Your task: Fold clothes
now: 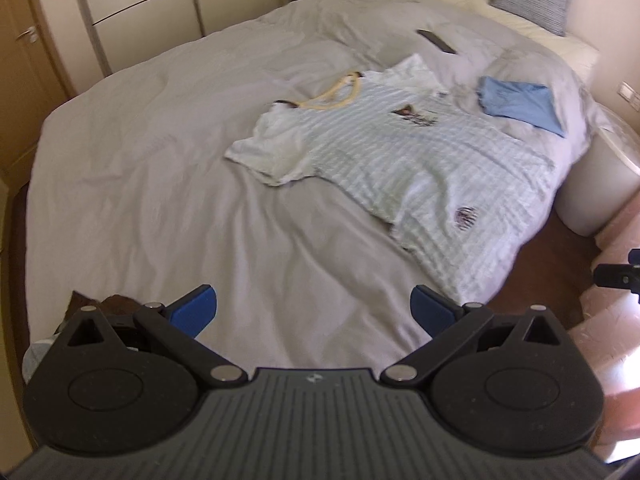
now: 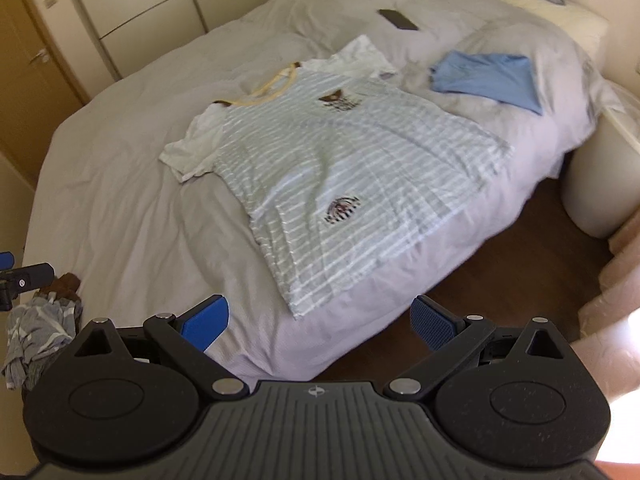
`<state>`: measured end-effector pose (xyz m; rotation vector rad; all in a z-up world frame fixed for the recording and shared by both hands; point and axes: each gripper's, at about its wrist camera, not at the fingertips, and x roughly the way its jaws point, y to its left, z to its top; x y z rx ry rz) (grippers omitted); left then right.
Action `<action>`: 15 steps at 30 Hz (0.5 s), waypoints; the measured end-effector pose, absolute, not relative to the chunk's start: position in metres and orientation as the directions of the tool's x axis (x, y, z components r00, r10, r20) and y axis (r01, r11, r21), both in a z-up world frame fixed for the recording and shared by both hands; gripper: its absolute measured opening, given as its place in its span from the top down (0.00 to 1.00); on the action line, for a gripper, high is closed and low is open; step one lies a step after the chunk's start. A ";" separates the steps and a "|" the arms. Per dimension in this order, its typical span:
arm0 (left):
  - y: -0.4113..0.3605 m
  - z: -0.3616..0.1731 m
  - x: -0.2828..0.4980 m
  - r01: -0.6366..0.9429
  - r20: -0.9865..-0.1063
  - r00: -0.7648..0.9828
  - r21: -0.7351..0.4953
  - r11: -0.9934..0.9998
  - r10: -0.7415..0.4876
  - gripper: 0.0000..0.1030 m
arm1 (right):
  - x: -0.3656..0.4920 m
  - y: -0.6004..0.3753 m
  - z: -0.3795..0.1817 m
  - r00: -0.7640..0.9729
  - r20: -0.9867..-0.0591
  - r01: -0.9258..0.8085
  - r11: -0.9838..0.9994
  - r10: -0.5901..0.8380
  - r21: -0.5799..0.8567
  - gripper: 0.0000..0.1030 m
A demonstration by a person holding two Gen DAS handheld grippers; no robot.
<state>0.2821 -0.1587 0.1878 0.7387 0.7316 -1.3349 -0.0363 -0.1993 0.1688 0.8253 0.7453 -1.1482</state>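
Shirt [image 2: 340, 184], striped, lies spread flat face up on the bed [image 1: 140, 160], toward the right side and near the foot edge. Its long axis runs from the collar, far and left, to the hem, near and right; the hem corner reaches almost to the mattress edge.

Left to right: a dark and striped pile of clothes [image 2: 40, 328] sits at the near left corner of the bed, beside the left gripper [image 1: 314, 308], whose jaws are spread wide with nothing between them. It hangs over bare sheet, and the shirt lies ahead and to its right, well apart. Next, the shirt's left sleeve [image 1: 264, 148], then the body. The right gripper [image 2: 320, 320] is also released and empty, hovering over the foot edge just beside the hem corner. My guess: the right gripper is nearer to the shirt, so the hem is its grab, while the left one needs to travel forward and right to reach the sleeve or the left side seam.

Farther right, a folded blue garment [image 2: 492, 76] rests on the rumpled cover, apart from the shirt's right shoulder. A dark flat phone-like thing [image 2: 398, 19] lies beyond the collar.

No baskets or bins in view; a white rounded thing stands off the bed's right side, can't tell what.
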 end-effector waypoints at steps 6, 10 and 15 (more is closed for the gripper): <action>-0.199 0.164 0.334 0.985 -0.812 0.119 0.023 0.171 -0.571 0.01 | 0.003 -0.233 0.162 0.298 -0.836 0.932 0.330 -0.461 0.151 0.03; -0.251 0.137 0.366 0.982 -0.817 0.093 -0.018 0.186 -0.570 0.02 | 0.043 -0.267 0.160 0.322 -0.822 0.879 0.471 -0.470 0.075 0.03; -0.317 0.114 0.392 0.985 -0.815 0.040 -0.066 0.161 -0.578 0.02 | 0.096 -0.309 0.153 0.326 -0.811 0.767 0.638 -0.486 -0.074 0.04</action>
